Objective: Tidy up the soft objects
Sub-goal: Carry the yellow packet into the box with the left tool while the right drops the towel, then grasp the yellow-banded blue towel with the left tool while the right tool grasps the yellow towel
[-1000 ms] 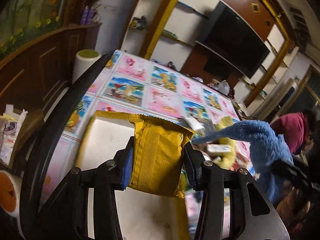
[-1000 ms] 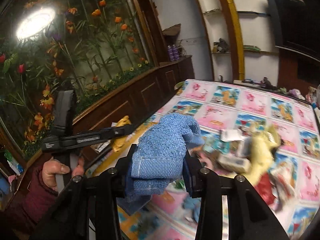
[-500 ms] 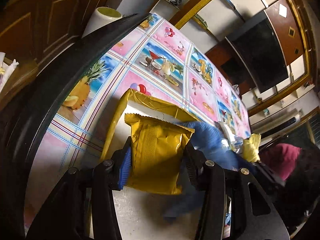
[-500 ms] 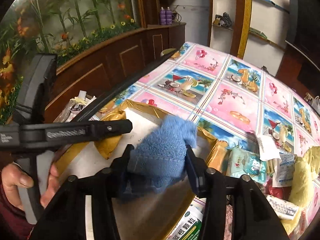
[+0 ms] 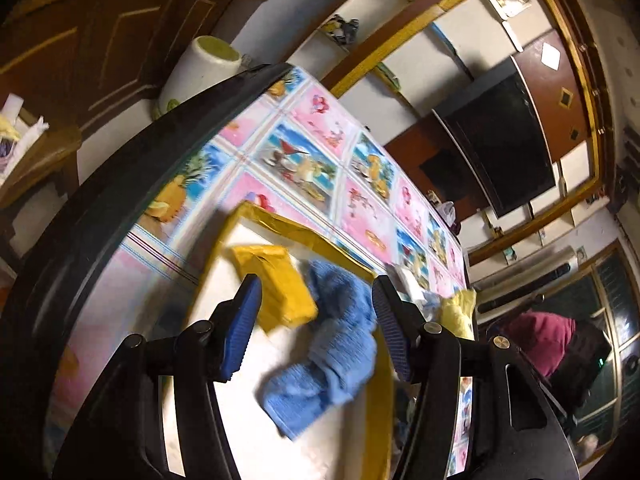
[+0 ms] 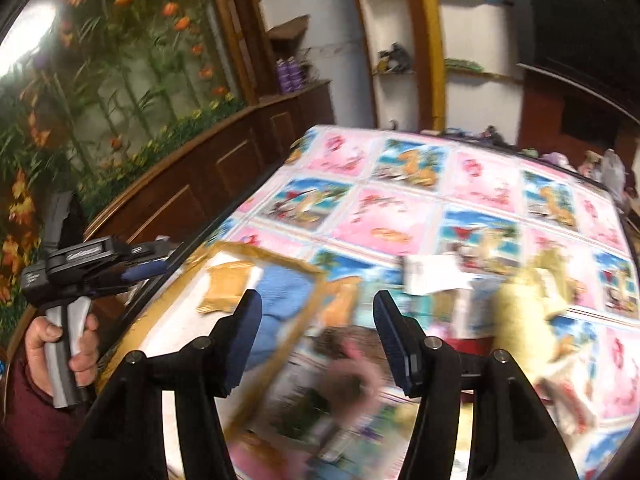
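Note:
A yellow soft packet (image 5: 276, 284) and a blue towel (image 5: 328, 344) lie side by side in a white tray with a gold rim (image 5: 380, 408). My left gripper (image 5: 316, 320) is open and empty just above them. In the right wrist view the packet (image 6: 226, 286) and towel (image 6: 282, 294) show in the tray (image 6: 280, 258), behind my open, empty right gripper (image 6: 316, 334). The left gripper (image 6: 144, 270) shows there too, held in a hand at the left.
A blurred pile of packets and a yellow soft item (image 6: 516, 312) lies right of the tray on the patterned tablecloth (image 6: 400, 216). A white roll (image 5: 200, 68) stands beyond the table's dark edge (image 5: 120, 200). Wooden cabinets (image 6: 224, 168) line the left side.
My left gripper opened and dropped the yellow packet into the tray. My right gripper opened, left the blue towel in the tray, and swung right over the pile.

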Available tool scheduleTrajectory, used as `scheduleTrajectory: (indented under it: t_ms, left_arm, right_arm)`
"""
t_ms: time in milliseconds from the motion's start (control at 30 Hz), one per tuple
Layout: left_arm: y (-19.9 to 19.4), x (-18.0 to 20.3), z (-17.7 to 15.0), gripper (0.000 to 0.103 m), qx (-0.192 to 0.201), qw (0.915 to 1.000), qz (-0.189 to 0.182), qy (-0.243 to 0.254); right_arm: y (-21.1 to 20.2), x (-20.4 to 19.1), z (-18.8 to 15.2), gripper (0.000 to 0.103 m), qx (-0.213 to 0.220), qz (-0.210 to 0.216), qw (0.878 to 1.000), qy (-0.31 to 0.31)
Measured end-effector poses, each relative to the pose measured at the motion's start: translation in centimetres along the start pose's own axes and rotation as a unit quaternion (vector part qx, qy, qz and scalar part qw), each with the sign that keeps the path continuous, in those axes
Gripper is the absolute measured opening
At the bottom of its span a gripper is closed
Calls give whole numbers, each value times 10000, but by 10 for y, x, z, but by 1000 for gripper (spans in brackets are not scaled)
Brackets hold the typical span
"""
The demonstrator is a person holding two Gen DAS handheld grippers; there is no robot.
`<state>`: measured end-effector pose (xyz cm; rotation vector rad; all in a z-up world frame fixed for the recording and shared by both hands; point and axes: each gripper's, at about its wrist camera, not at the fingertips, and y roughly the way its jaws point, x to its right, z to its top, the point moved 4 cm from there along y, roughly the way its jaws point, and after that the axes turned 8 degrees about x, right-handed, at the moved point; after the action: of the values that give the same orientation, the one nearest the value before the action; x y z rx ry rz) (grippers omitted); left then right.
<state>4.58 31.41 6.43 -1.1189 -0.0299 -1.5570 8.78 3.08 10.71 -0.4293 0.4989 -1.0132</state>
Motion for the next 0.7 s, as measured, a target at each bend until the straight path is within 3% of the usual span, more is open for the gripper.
scheduleTrajectory:
  t_ms: [167, 267, 400, 467, 700]
  left_arm:
    - [3, 53, -45, 57, -313, 9976, -293, 535]
    - [13, 81, -75, 57, -575, 9941, -390, 833]
    - [19, 111, -110, 57, -778, 9880, -342, 1292]
    - [19, 120, -123, 57, -832, 9858, -332, 1422]
    - [23, 130, -145, 57, -886, 9819, -105, 1668]
  right_arm:
    - [-26, 67, -15, 63, 49, -933, 9953, 247]
    - [-17, 84, -35, 63, -283, -1046, 9933, 395]
    - [7, 83, -62, 61, -776, -1129, 9905, 135]
    - [21, 81, -78, 37, -1133, -1124, 9872, 12]
    - [1, 85, -119, 28, -1685, -614, 9835, 227]
